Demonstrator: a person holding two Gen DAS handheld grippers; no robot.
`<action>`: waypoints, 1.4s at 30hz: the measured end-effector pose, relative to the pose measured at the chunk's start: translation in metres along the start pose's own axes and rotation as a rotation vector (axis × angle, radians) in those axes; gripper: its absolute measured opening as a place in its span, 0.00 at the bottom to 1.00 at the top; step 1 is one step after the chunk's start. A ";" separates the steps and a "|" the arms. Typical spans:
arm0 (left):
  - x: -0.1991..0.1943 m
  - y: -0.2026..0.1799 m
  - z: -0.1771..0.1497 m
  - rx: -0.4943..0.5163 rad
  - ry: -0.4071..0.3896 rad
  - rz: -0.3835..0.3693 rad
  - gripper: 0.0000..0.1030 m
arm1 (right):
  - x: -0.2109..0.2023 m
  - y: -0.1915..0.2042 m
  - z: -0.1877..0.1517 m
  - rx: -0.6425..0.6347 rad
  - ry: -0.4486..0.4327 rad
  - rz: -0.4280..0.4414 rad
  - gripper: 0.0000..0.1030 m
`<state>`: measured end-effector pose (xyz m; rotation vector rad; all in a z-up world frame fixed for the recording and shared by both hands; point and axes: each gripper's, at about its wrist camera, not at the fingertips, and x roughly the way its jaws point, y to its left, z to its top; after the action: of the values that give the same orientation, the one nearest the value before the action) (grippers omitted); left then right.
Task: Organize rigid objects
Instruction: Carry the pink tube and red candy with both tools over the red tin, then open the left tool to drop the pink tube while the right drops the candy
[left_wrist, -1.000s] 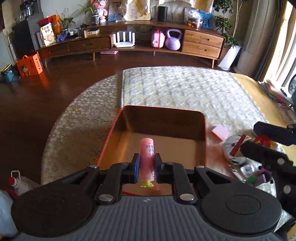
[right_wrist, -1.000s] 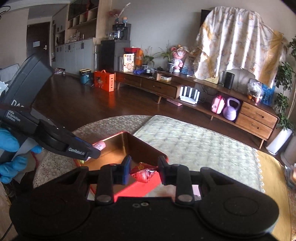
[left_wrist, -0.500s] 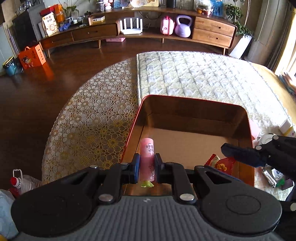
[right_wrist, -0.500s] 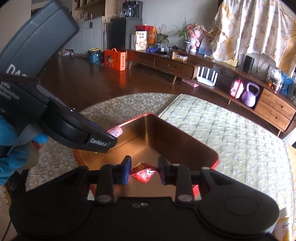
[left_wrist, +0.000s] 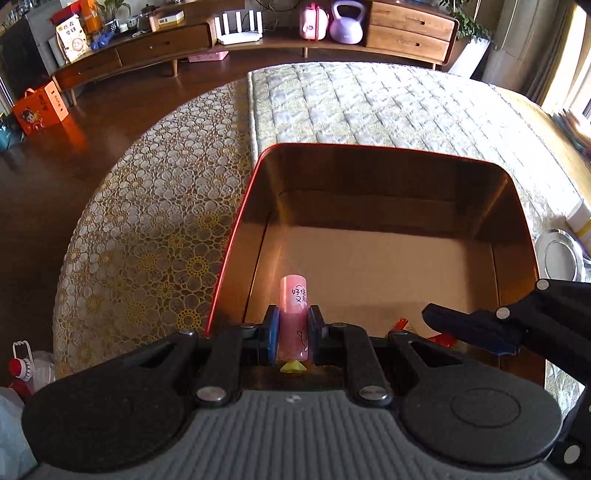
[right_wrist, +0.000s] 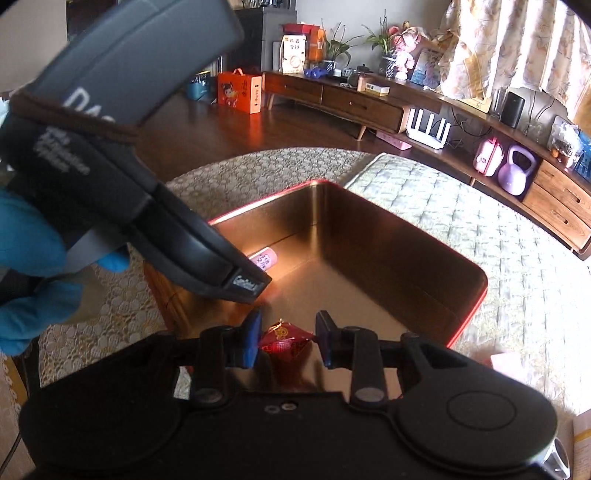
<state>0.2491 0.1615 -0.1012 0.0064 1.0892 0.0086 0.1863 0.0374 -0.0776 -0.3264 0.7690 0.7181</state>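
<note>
While the left gripper (left_wrist: 292, 330) still clamps the pink tube (left_wrist: 293, 317), the right gripper (right_wrist: 286, 338) has opened, releasing the red packet (right_wrist: 284, 338) into the tin box (left_wrist: 369, 155).

Both wrist views look closely down into the tin box (left_wrist: 388, 177) (right_wrist: 388, 236).

Black tongs (left_wrist: 292, 330), blue pads (left_wrist: 273, 328), blue glove (right_wrist: 27, 254)

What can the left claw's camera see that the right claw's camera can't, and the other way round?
Only the left view shows the silver plate beside the box and the bottle on the floor. Only the right view shows the blue glove and the curtain. Both show the box, the pink tube and the kettlebell.
</note>
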 end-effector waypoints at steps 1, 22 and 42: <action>0.001 0.000 -0.001 0.000 0.003 -0.002 0.15 | 0.001 0.000 -0.001 -0.003 0.002 -0.001 0.30; -0.015 -0.027 -0.006 0.033 0.050 -0.020 0.15 | -0.015 -0.018 -0.024 0.024 0.024 0.023 0.40; -0.072 -0.041 -0.025 -0.012 -0.022 -0.023 0.22 | -0.103 -0.012 -0.038 0.074 -0.122 0.062 0.68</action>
<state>0.1933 0.1201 -0.0490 -0.0165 1.0671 -0.0056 0.1237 -0.0390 -0.0284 -0.1903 0.6905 0.7590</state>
